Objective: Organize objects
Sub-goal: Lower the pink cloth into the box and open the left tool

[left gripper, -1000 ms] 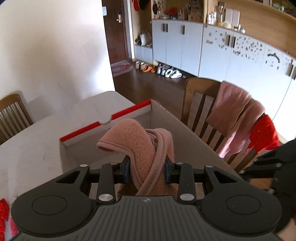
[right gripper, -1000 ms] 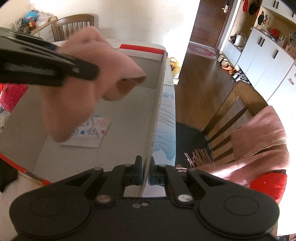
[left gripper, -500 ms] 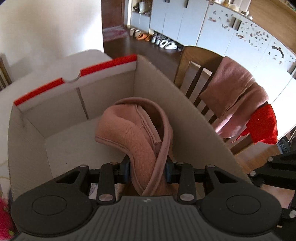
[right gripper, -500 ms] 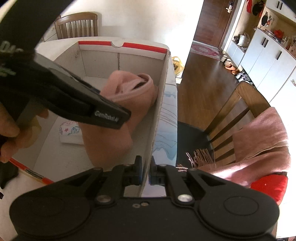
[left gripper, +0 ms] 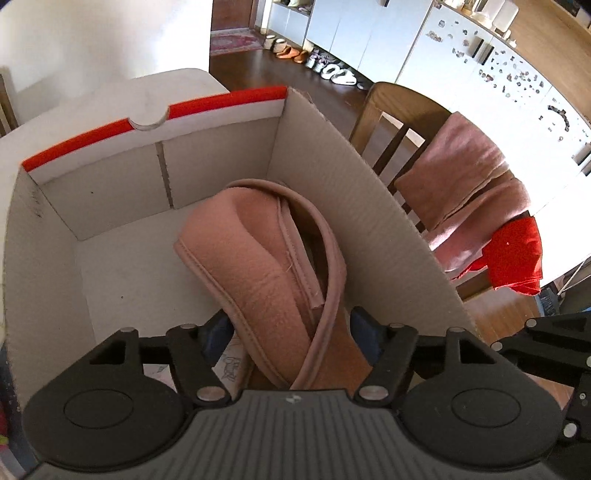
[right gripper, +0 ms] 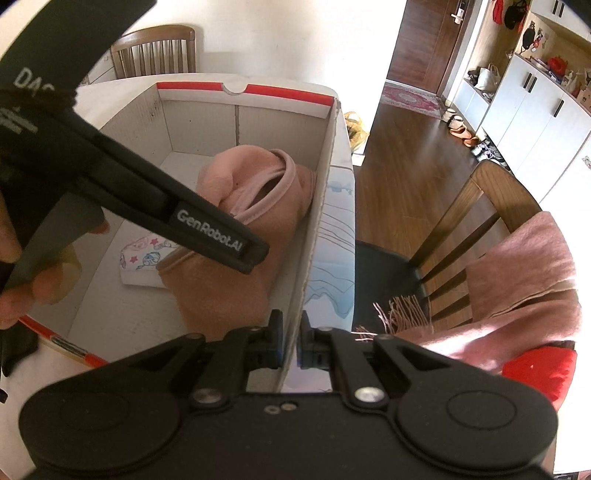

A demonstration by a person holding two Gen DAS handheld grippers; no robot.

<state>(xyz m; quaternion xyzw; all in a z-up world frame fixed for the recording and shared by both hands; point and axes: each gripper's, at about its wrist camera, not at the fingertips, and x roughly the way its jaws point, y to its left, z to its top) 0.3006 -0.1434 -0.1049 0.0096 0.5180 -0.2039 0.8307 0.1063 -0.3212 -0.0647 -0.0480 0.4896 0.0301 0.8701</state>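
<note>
White cabinets (left gripper: 332, 29) and a dark wood floor (right gripper: 406, 147) lie behind the pale bench (left gripper: 110, 99), where an open cardboard box (left gripper: 332, 177) with a red-edged far wall stands. Beside it, a wooden chair (right gripper: 480, 206) carries a pink scarf (right gripper: 524, 273) and a red cloth (left gripper: 513, 254). Inside the box, the left gripper (left gripper: 288, 328) has its jaws spread apart on either side of a pink fleece slipper (left gripper: 258, 266) (whether they press it I cannot tell), which lies against the box's right wall. Under it lies a small printed packet (right gripper: 142, 258). The right gripper (right gripper: 290, 343) has its jaws drawn narrow, pinching the box's right wall at the near end.
</note>
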